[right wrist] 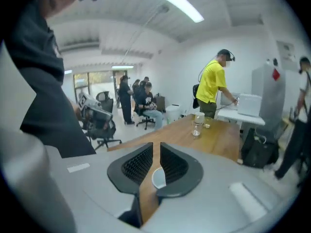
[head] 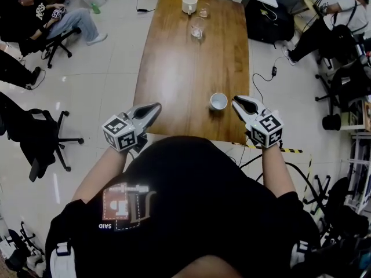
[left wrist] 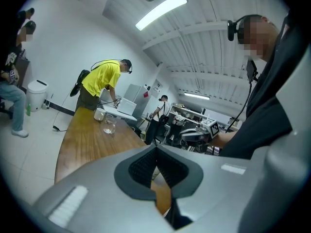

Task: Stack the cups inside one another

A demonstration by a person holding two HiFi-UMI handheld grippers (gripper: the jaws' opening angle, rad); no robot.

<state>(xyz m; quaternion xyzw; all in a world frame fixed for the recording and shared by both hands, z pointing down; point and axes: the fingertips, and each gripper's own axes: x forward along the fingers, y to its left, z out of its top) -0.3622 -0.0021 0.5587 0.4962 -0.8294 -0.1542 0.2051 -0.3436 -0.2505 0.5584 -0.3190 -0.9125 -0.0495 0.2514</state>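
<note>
A small white cup (head: 218, 101) stands upright near the front edge of the wooden table (head: 185, 68). My right gripper (head: 237, 101) hovers just right of it, apart from it, its jaws a narrow gap apart with nothing held. In the right gripper view that cup (right wrist: 158, 178) shows through the gap of the right gripper (right wrist: 156, 147), lying beyond the jaws. My left gripper (head: 155, 107) is shut and empty at the table's front left corner; the left gripper (left wrist: 155, 152) has its pads meeting. At the far end stand a white mug (head: 189, 4) and two clear glasses (head: 197, 28).
People sit on office chairs (head: 40, 135) left of the table and at the back right. A person in a yellow shirt (left wrist: 101, 79) stands at the table's far end. Cables (head: 264, 77) and a black bag (head: 269, 22) lie on the floor at the right.
</note>
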